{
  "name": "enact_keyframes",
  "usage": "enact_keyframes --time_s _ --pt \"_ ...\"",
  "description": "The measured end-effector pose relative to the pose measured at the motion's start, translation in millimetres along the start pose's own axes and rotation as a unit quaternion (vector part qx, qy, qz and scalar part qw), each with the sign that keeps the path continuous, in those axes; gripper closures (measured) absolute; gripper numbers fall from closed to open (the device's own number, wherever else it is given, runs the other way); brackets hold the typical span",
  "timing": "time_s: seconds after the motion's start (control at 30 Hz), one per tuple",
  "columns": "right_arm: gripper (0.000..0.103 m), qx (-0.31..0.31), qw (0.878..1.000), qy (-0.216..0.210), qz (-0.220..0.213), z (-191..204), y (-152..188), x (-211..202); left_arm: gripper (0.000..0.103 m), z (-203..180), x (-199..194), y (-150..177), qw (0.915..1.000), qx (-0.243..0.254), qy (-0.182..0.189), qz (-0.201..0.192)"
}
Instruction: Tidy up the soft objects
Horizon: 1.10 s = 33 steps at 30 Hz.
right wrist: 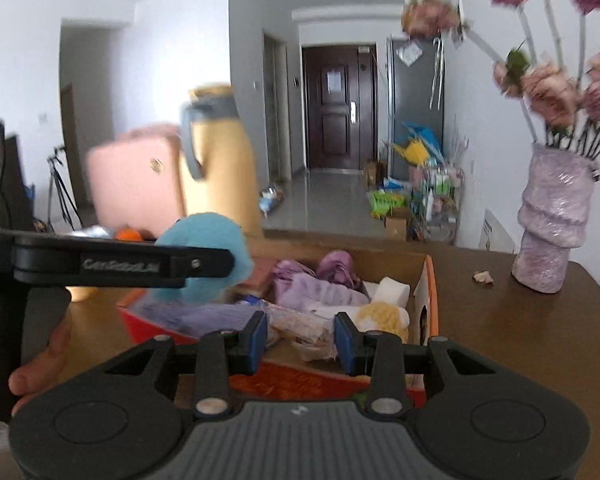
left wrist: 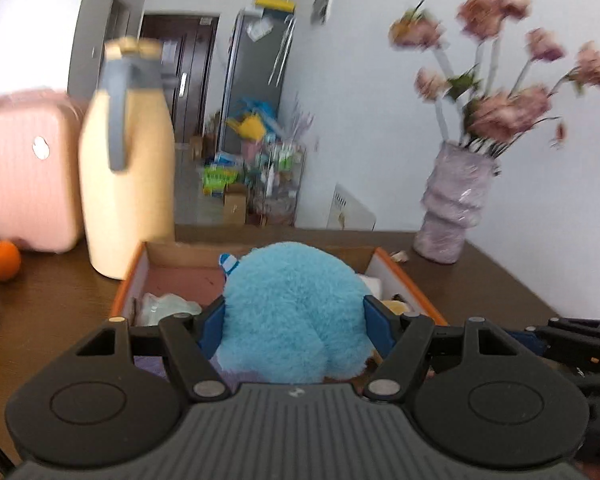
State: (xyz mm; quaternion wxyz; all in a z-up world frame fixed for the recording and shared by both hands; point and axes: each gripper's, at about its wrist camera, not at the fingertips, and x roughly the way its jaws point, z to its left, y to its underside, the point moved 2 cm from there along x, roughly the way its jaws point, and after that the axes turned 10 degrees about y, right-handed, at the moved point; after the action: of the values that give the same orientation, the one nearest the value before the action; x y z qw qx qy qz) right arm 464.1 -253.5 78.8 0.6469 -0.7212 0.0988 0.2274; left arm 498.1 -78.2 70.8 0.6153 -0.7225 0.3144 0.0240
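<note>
Left gripper: blue pads pressed into both flanks of a round, fuzzy turquoise plush, held above the near end of the box.

Right gripper: jaws partly apart, a crinkled beige-pink soft item lying between the pads; contact cannot be told. A hand grips the left tool's handle at the left edge of the right wrist view.

Cardboard box, orange-edged, white outside, open top, on a dark brown wooden table. Inside: ribbed lilac knit, shiny purple fabric, white foam-like block, yellow curly tuft.

Beyond the box, left: tall cream jug with grey handle, smooth; pink ribbed suitcase; an orange.

Right: lumpy lilac vase, glossy wrap, with dusty-pink flowers. A petal scrap lies near its base.
</note>
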Motion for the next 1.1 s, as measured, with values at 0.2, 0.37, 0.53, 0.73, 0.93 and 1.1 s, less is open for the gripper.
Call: enact_keyframes --time_s 0.2,0.37,0.53,0.73,0.93,1.1 --pt "0.064 -0.007 0.999 0.018 0.048 -3.3 7.9 66.2 0.027 13.1 63.5 7.0 0.9992 -0.007 0.001 0.040" --pt "0.052 -0.011 0.999 0.026 0.041 -4.3 12.6 73.3 0.013 17.0 61.3 11.2 0.9990 0.015 0.026 0.031" --pt "0.051 0.013 0.999 0.032 0.019 -16.7 -3.8 56.5 0.013 26.7 39.5 -4.4 0.9999 0.006 0.010 0.010" --pt "0.046 0.013 0.999 0.042 -0.008 -17.5 -25.2 19.5 0.013 23.2 0.4 -20.3 0.9997 0.019 -0.013 -0.002" --pt "0.031 0.006 0.998 0.044 -0.039 -8.4 -33.3 -31.4 0.006 11.8 -62.4 -19.6 0.9976 0.040 -0.038 -0.041" --pt "0.007 0.021 0.992 0.052 -0.112 -5.2 -16.0 -77.4 0.000 2.7 -120.4 3.7 0.9878 0.071 -0.088 -0.107"
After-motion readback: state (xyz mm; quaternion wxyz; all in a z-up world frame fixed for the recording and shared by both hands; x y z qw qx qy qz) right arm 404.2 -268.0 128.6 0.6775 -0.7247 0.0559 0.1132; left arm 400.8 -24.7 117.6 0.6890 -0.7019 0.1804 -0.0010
